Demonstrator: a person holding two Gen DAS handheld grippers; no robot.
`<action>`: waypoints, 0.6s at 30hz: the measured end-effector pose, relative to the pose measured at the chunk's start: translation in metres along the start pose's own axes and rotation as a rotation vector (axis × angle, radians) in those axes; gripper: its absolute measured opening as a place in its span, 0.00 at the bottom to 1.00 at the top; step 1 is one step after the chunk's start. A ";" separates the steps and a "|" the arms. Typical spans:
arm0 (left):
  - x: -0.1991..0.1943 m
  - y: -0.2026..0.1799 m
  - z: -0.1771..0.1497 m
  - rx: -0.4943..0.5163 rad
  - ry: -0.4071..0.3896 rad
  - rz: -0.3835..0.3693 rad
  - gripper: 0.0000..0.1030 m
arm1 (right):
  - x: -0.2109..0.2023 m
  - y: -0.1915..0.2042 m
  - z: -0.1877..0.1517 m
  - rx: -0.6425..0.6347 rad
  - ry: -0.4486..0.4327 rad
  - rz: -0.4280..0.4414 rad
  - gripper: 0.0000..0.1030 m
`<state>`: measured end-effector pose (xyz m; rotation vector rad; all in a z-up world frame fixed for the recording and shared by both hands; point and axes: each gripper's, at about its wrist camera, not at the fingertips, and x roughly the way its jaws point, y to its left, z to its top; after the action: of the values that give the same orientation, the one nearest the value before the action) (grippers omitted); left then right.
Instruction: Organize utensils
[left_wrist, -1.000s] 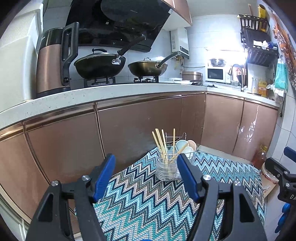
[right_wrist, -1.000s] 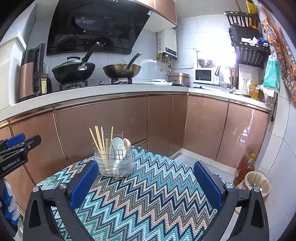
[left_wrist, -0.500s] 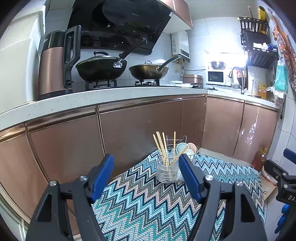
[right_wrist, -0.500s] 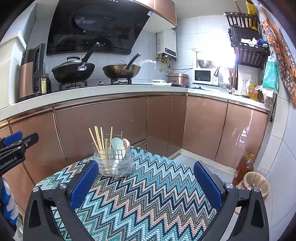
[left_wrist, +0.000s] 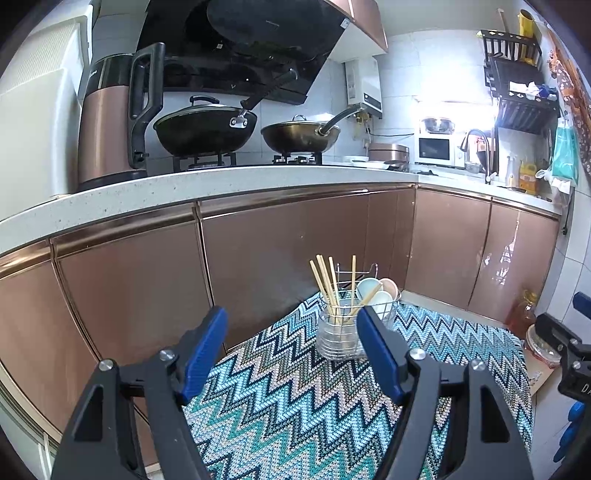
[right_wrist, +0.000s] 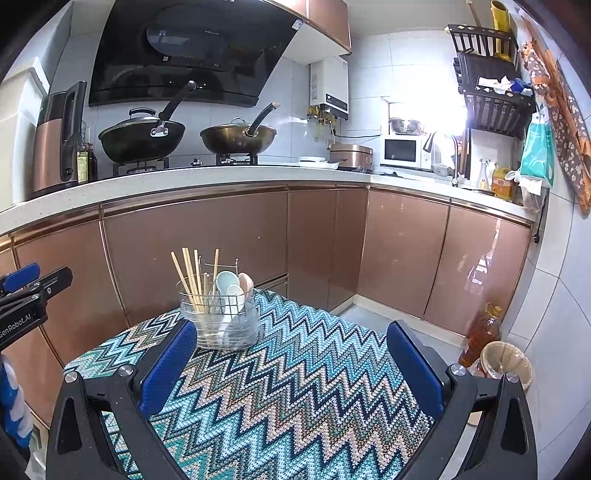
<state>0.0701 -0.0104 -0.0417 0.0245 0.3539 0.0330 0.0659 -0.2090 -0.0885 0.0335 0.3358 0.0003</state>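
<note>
Chopsticks (right_wrist: 190, 275) and spoons (right_wrist: 231, 286) sit sorted in the holder (right_wrist: 221, 321); your left gripper (left_wrist: 291, 347) and right gripper (right_wrist: 291, 358) fingers gape wide, empty—likely finished; retreat.

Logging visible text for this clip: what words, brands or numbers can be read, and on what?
"GenRobot.AI": on the left claw's black body, right wrist view.
"D": cut-off letter on the right claw's body, left wrist view.
Range hood stickers, water heater panel, yellow bottle label: too small to read.

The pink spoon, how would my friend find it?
Find the zigzag blue cloth-covered table. At its far end stands a wire utensil basket holding wooden chopsticks and pale spoons. The pink rounded spoon sits rightmost, the only pink one.
</note>
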 end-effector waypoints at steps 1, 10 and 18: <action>0.000 0.000 0.000 0.000 0.002 0.001 0.69 | -0.001 -0.001 0.000 0.000 -0.001 -0.006 1.00; 0.003 -0.004 -0.003 0.003 0.016 0.005 0.69 | -0.007 -0.006 0.004 0.003 -0.014 -0.043 1.00; 0.006 -0.009 -0.006 0.016 0.026 0.003 0.69 | -0.010 -0.014 0.004 0.028 -0.021 -0.054 1.00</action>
<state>0.0740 -0.0195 -0.0500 0.0406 0.3802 0.0330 0.0580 -0.2232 -0.0816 0.0517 0.3160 -0.0584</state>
